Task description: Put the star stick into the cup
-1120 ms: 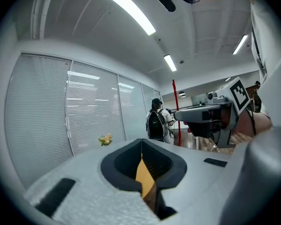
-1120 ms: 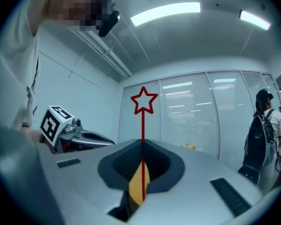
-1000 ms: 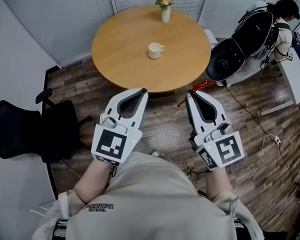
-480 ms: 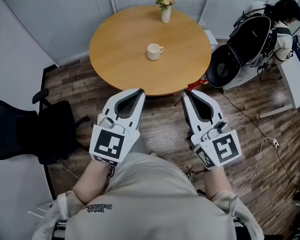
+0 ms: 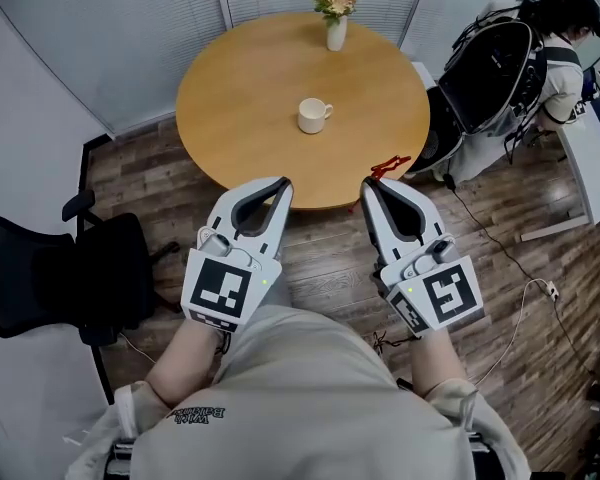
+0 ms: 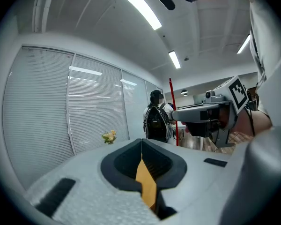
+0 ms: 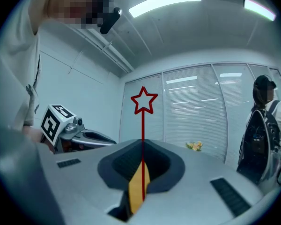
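Note:
A red star stick (image 7: 143, 125) stands up between the jaws of my right gripper (image 7: 143, 144), which is shut on it; its star outline sits at the top. In the head view the star stick (image 5: 388, 165) pokes past the right gripper (image 5: 370, 183) near the table's near edge. A white cup (image 5: 313, 114) stands at the middle of the round wooden table (image 5: 250, 148). My left gripper (image 5: 283, 184) is shut and holds nothing, level with the right one, just short of the table edge. In the left gripper view the left gripper (image 6: 141, 142) has closed jaws.
A small vase of flowers (image 5: 335, 13) stands at the table's far edge. A black office chair (image 5: 50, 273) is on the left. A person with a black backpack (image 5: 500, 63) stands at the right by a white desk (image 5: 590, 158). Cables (image 5: 525, 288) lie on the wooden floor.
Both grippers have come a little closer to the table's near edge, the star stick still held. The person with the backpack has shifted at the right.

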`<state>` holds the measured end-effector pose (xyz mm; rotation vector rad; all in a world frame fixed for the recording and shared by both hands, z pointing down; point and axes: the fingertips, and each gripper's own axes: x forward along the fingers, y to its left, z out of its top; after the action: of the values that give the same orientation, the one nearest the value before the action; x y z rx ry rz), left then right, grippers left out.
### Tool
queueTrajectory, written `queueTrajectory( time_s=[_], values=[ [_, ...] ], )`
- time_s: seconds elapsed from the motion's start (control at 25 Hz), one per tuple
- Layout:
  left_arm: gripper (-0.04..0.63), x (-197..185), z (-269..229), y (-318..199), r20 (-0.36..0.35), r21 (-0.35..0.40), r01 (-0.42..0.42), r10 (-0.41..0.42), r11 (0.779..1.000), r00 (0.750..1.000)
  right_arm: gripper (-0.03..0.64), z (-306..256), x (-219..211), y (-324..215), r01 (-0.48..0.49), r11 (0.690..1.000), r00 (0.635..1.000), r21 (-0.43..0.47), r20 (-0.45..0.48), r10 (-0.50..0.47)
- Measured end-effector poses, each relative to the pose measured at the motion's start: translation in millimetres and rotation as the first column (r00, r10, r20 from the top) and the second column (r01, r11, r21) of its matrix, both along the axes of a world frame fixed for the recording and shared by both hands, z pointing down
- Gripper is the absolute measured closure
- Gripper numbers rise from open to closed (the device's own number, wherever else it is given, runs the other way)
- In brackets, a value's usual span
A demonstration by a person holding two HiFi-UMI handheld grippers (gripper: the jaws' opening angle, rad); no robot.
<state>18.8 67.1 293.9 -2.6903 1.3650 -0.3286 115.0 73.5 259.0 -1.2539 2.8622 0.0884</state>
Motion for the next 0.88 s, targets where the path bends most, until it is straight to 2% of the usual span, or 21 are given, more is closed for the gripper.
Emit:
queueTrajectory(
  time_s=[0.32,0.88],
  values=[
    [0.574,-47.7,10.7,-66.4,-0.009,-0.029,-0.033,0.033,0.999,0.999,0.588,5.6,-51.4,-67.3,-0.025,0.999,0.999,-0.026,-0.023,0.025],
    [0.574,-87.8,7.8,-193.0,-0.019,-0.064,-0.139,0.138,0.988,0.99,0.588,-4.9,-89.8,-197.6,-0.15,0.987,0.989,-0.055,-0.028,0.148]
  ],
)
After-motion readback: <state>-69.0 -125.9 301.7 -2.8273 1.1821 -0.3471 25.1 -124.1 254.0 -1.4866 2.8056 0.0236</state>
